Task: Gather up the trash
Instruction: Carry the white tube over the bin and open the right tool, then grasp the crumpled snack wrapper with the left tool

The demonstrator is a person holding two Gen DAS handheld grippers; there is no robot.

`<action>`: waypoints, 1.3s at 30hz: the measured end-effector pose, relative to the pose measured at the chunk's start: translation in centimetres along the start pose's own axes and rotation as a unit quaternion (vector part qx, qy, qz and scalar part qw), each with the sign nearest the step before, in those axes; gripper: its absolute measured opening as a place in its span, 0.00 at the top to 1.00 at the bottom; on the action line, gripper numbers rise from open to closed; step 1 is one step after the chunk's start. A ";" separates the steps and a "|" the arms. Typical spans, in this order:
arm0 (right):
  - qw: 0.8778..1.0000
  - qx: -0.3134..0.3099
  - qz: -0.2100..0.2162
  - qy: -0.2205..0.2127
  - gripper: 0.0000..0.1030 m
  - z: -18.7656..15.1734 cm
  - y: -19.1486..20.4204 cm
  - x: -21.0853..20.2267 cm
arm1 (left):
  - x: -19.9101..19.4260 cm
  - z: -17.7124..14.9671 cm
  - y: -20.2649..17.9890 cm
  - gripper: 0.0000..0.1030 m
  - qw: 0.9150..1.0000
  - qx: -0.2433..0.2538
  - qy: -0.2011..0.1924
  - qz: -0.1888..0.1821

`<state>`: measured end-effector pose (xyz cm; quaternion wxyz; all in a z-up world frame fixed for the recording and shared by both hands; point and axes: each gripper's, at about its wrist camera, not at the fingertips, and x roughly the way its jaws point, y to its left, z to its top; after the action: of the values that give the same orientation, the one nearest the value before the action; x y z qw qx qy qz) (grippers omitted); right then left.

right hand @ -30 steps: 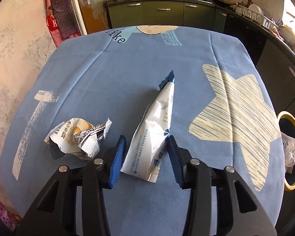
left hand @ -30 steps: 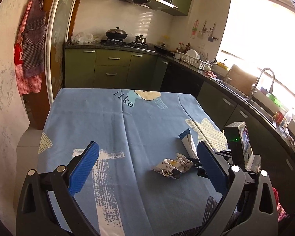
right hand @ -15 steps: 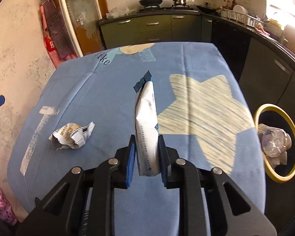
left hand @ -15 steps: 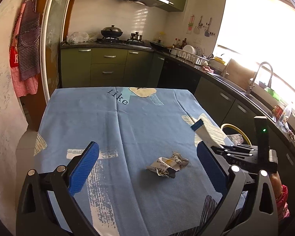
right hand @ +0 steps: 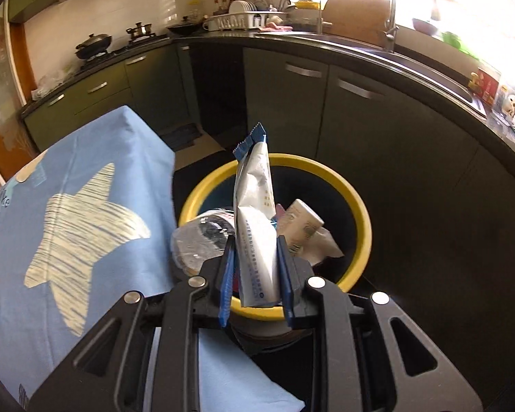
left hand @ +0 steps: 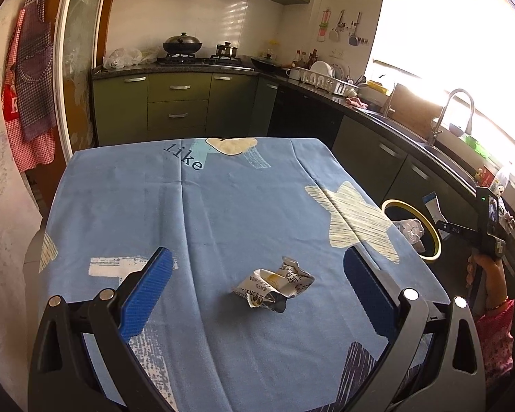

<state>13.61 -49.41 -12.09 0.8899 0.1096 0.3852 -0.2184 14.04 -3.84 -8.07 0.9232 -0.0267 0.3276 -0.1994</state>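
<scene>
My right gripper [right hand: 255, 257] is shut on a white wrapper [right hand: 255, 216] with a blue serrated end and holds it above the yellow-rimmed trash bin [right hand: 362, 219], which has a crushed plastic bottle [right hand: 197, 237] and a paper cup [right hand: 300, 226] inside. In the left wrist view the wrapper [left hand: 432, 206] hangs by the bin [left hand: 432, 237] at the table's right side. My left gripper [left hand: 257, 278] is open and empty over the blue tablecloth [left hand: 206, 213]. A crumpled wrapper [left hand: 274, 285] lies on the cloth between its fingers, a little ahead.
The bin stands on the floor between the table's right edge [right hand: 170, 185] and dark green kitchen cabinets [right hand: 360, 113]. A counter with a sink and faucet [left hand: 453, 110] runs along the right. An apron [left hand: 31, 75] hangs on the left wall.
My right gripper closed on the white wrapper, lifted it off the table and carried it right over the bin. My left gripper stayed open and drew back slightly from the crumpled wrapper.
</scene>
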 end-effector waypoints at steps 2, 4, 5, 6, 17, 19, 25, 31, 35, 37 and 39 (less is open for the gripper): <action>1.000 0.007 -0.004 0.008 0.78 0.1 -0.8 1.3 | 0.3 0.1 -0.6 0.05 1.000 0.006 0.002 -0.002; 1.000 0.012 -0.010 0.012 0.70 0.0 -1.6 2.3 | 0.6 0.1 -1.2 0.05 1.000 0.015 0.005 -0.003; 1.000 0.021 -0.010 0.011 0.61 0.0 -2.0 2.7 | 0.6 0.2 -1.4 0.05 1.000 0.018 0.006 -0.004; 0.999 0.035 -0.011 0.006 0.56 -0.1 -2.5 2.8 | 0.7 0.1 -1.6 0.05 1.000 0.022 0.008 -0.004; 0.996 0.068 0.041 -0.036 0.46 -1.7 -2.7 -1.6 | 1.8 -0.7 -1.4 0.05 0.999 0.026 0.028 -0.004; 0.996 0.058 0.048 -0.042 0.46 -1.6 -2.0 -2.5 | 2.3 -0.8 -1.1 0.05 0.999 0.024 0.034 0.002; 0.994 0.031 0.077 -0.065 0.41 -1.5 0.0 -4.8 | 4.9 -0.8 -0.9 0.05 0.998 0.019 0.061 0.009; 0.993 0.016 0.100 -0.056 0.41 -1.9 1.0 -4.8 | 8.3 -1.1 -3.1 0.05 0.993 0.073 0.091 0.008; 0.993 0.021 0.104 -0.049 0.41 -2.2 0.7 -4.5 | 10.4 -0.9 -4.1 0.05 0.986 0.117 0.116 -0.011; 0.993 0.025 0.104 -0.047 0.41 -2.3 0.4 -4.4 | 11.3 -0.9 -4.3 0.05 0.982 0.132 0.132 -0.023; 0.993 0.028 0.103 -0.045 0.41 -2.4 0.0 -4.3 | 12.0 -0.9 -4.3 0.05 0.978 0.147 0.145 -0.033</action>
<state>9.48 -47.20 -10.63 0.9208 0.1633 0.3249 -0.1409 20.42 -12.39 -15.14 0.8527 0.1275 0.4240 -0.2772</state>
